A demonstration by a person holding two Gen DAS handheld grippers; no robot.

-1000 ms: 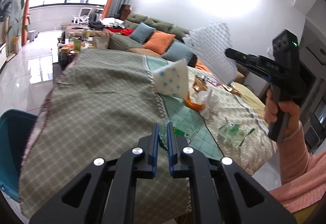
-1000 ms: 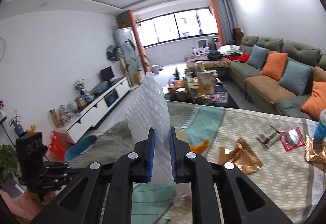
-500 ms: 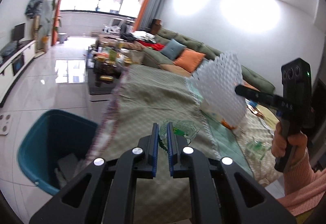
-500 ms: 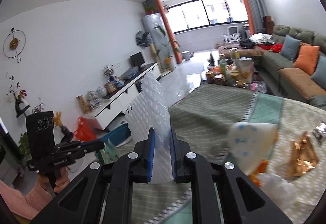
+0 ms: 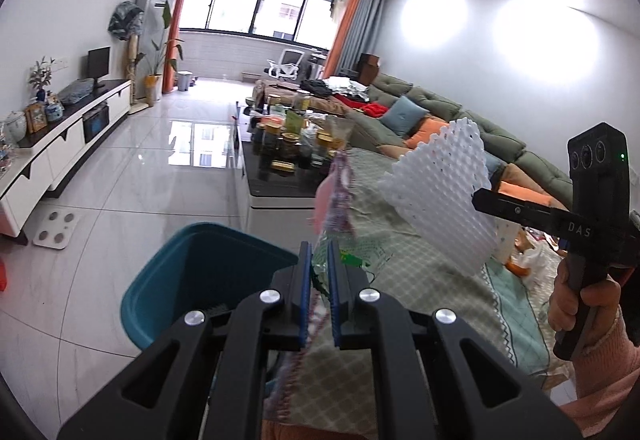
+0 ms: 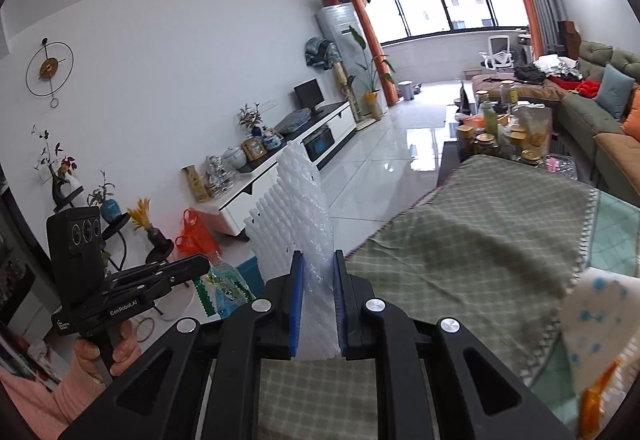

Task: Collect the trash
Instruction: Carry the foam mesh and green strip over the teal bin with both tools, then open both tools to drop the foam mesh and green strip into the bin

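My left gripper [image 5: 318, 252] is shut on a clear wrapper with green print [image 5: 352, 260]. It hangs at the table's left edge, just right of a teal bin [image 5: 192, 280] on the floor. My right gripper [image 6: 318, 260] is shut on a white foam net sheet [image 6: 296, 212] that stands up between its pads. In the left wrist view the right gripper [image 5: 478, 200] carries the foam net [image 5: 436, 200] above the green tablecloth [image 5: 420, 280]. In the right wrist view the left gripper [image 6: 206, 266] holds the wrapper [image 6: 224, 288] low on the left, and a strip of the bin [image 6: 248, 268] shows behind it.
A black coffee table with jars [image 5: 288, 152] stands beyond the bin, and a green sofa [image 5: 440, 112] runs along the right wall. A white TV cabinet [image 5: 60, 152] lines the left wall, with a scale [image 5: 56, 228] on the tiles. A blue-dotted wrapper [image 6: 592, 316] lies on the table.
Both grippers have swung left from over the table to its edge, each keeping its hold. The teal bin has come close under the left gripper.
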